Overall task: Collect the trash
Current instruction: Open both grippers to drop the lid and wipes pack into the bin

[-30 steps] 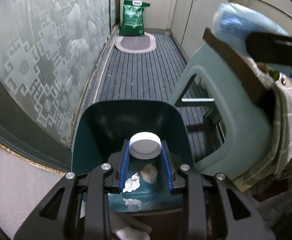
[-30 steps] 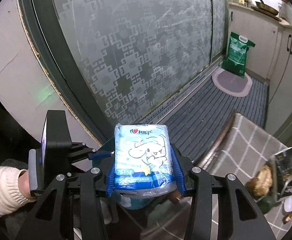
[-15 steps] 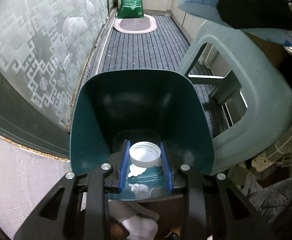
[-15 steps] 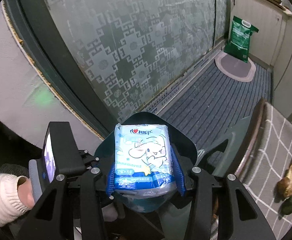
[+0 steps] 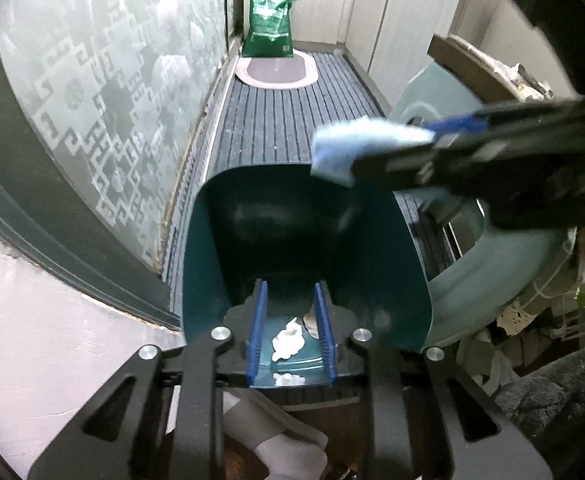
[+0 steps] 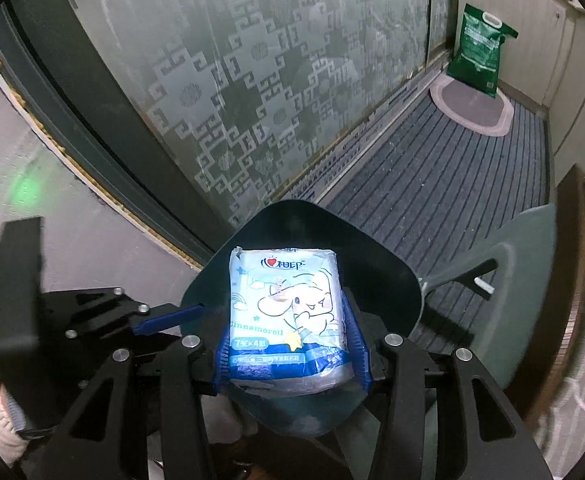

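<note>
A dark teal trash bin point(image 5: 220, 272) stands open below both grippers; it also shows in the right wrist view point(image 6: 396, 280). White crumpled paper point(image 5: 288, 338) lies at its bottom. My left gripper point(image 5: 291, 300) is open over the bin mouth, with nothing between its blue pads. My right gripper point(image 6: 290, 340) is shut on a light blue tissue pack point(image 6: 288, 312) with a cartoon print and holds it above the bin. From the left wrist view the pack point(image 5: 356, 148) hangs over the bin's far right rim.
A patterned frosted glass door point(image 5: 104, 92) runs along the left. A pale blue plastic stool point(image 5: 504, 264) stands right of the bin. A green bag point(image 5: 272, 22) and an oval mat point(image 5: 276, 74) lie at the far end of the striped floor mat. White cabinets point(image 5: 408, 20) line the right.
The white bottle cap that my left gripper held is gone from between its pads, and the jaws now stand open. My right gripper has brought the tissue pack over the bin.
</note>
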The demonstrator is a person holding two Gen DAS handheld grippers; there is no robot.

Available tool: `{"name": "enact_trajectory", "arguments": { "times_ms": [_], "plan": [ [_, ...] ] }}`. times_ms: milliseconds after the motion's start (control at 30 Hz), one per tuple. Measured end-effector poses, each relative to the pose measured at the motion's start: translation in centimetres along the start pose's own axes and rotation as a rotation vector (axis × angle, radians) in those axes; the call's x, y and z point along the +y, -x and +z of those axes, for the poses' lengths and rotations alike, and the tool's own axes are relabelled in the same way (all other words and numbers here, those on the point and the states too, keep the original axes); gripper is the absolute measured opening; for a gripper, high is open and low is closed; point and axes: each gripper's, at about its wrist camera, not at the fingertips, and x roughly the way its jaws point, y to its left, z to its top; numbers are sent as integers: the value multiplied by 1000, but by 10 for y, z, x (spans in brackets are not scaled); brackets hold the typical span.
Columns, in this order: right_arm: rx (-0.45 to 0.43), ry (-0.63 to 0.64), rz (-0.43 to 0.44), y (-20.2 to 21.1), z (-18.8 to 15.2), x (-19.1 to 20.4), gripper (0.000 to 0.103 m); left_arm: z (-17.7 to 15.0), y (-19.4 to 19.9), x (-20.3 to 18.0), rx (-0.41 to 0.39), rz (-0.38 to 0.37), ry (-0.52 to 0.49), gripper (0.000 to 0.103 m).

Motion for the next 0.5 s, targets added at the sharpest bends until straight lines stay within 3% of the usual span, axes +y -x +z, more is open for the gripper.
{"name": "enact_trajectory", "arguments": {
  "times_ms": [500],
  "plan": [
    [147,-7,-47,-73,-21,4,47,12,74,16,-189,7,47,19]
  ]
}}
